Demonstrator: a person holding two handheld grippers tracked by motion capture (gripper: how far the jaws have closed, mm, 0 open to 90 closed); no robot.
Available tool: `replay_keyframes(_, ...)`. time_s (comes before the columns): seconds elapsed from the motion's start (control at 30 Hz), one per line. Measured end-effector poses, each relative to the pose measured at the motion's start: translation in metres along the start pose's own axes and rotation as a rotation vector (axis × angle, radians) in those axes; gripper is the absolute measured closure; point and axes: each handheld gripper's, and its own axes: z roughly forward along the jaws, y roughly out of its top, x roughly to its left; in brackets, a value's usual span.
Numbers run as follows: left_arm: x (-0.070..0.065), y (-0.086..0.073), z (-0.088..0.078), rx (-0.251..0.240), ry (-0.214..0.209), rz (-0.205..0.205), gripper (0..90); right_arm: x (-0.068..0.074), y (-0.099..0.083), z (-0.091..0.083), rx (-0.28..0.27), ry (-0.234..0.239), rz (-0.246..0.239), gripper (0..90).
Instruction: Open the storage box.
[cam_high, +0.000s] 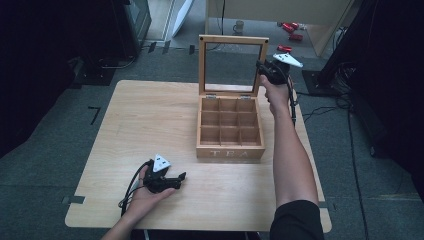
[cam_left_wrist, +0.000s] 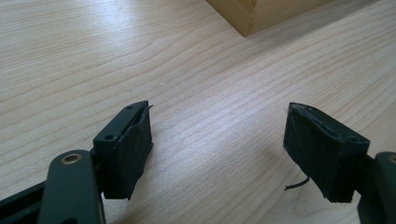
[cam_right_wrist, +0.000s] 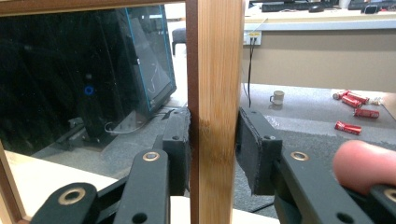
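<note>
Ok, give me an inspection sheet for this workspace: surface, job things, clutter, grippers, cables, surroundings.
Surface: light wooden table, bare wood around the box.
Job's things: wooden TEA box, compartments empty; its glass-paned lid upright.
Clutter: nothing seen on the table.
Grippers: left gripper open, low over the table; right gripper shut on the lid's side frame.
Cables: black cable trailing from the left gripper.
Surroundings: grey floor, red cans, a mug.

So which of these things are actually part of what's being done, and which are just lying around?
In use:
- wooden tea box, open, its compartments bare
- its glass-paned lid, standing upright
- right gripper, jaws on the lid's frame
- left gripper, open, low over the table

Just lying about:
- red cans on the floor
- mug on the floor
</note>
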Motion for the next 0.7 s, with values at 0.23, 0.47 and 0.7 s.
replay_keyframes(0.23,0.003,0.0,-0.001,0.003,0.014,-0.018,20.7,0.002,0.004,0.005,0.03,-0.027,0.004,66.8)
replay_keyframes(0.47,-0.002,-0.001,0.0,0.009,0.045,0.008,20.5,0.006,0.007,0.013,0.057,-0.075,0.007,67.0)
replay_keyframes(0.7,-0.001,-0.001,0.0,0.008,0.041,0.009,20.5,0.006,0.008,0.018,0.075,-0.092,0.012,67.1)
